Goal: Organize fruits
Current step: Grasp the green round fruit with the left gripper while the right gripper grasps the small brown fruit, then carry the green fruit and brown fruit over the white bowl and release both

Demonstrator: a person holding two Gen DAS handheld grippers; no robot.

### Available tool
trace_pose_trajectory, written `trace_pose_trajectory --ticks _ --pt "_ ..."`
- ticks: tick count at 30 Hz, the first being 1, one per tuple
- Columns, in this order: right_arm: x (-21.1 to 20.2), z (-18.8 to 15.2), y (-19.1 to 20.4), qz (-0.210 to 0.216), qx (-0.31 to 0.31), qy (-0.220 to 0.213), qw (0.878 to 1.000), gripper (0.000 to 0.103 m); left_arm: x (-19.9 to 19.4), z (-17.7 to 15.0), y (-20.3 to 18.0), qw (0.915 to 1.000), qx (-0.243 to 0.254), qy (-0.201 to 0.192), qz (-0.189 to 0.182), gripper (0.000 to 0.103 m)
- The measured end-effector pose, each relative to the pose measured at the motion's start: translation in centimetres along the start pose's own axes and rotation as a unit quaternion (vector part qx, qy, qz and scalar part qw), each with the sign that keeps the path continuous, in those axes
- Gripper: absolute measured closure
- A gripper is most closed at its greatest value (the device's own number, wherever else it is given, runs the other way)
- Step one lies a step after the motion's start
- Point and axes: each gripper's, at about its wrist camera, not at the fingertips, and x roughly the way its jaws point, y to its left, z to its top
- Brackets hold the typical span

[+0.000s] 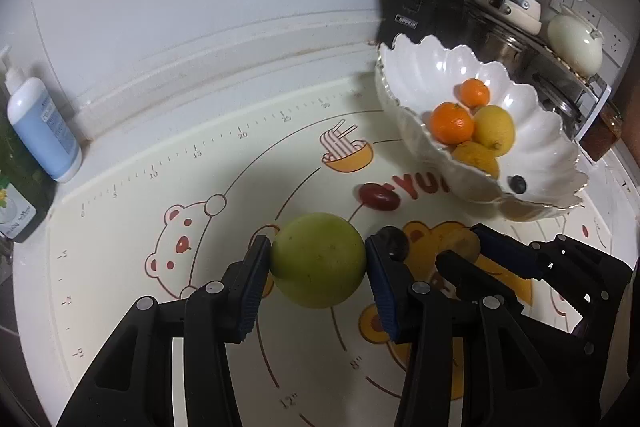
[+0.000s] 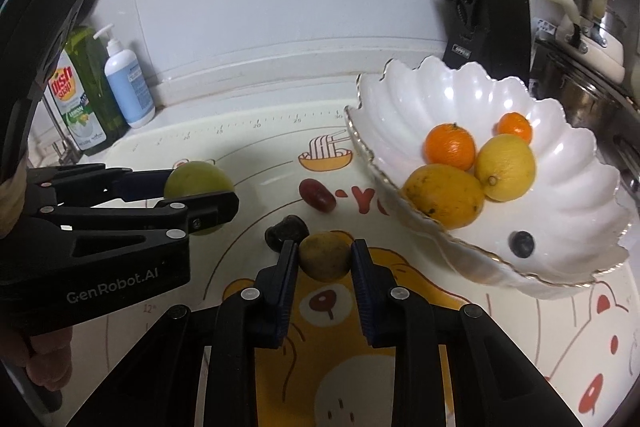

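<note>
A: How much free room is there on the mat (image 1: 208,163)?

B: On its left part the printed baking mat is bare, up to the ruler marks at the far edge. Behind that edge stands a white pump bottle (image 1: 40,129), with a green dish soap bottle (image 2: 82,95) beside it. On the right, the white scalloped bowl (image 2: 568,183) takes the space; its gold rim hangs over the mat, and a black knife block (image 2: 494,23) stands just behind it.

A: And the grippers?

B: The left gripper (image 1: 318,261) has its pads pressed on both sides of a green round fruit (image 1: 318,259), smooth, with small dark specks. The right gripper (image 2: 325,257) is closed on a small brownish-yellow fruit (image 2: 325,255), dull and a little spotted. The two grippers are near each other, in front of the bowl.

A: What else lies there?

B: A dark red oval fruit (image 2: 317,195) and a small black fruit (image 2: 286,231) lie on the mat, between the grippers and the bowl. Inside the bowl are two mandarins (image 2: 450,146), a lemon (image 2: 506,167), a yellow mango (image 2: 444,195) and a blueberry (image 2: 523,244).
</note>
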Motion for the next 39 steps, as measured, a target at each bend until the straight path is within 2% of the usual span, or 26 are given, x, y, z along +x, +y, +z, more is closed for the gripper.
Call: trace_pose_trajectory --ticks 19,29,39 --pt "-7.7 0.3 -2.6 -0.009 0.025 -0.060 0.998 0.075 -6.8 0.3 -5.2 0.9984 0.030 -0.047 0.006 0.056" --pt "-9.8 0.6 -5.3 -0.022 0.041 -0.077 0.996 0.075 -7.6 1.3 -8.0 0.9972 0.048 -0.057 -0.004 0.056" --pt "-10.5 1.4 -8.6 -0.042 0.059 -0.088 0.993 0.075 -6.6 3.1 -10.6 0.9960 0.060 -0.063 -0.021 0.056"
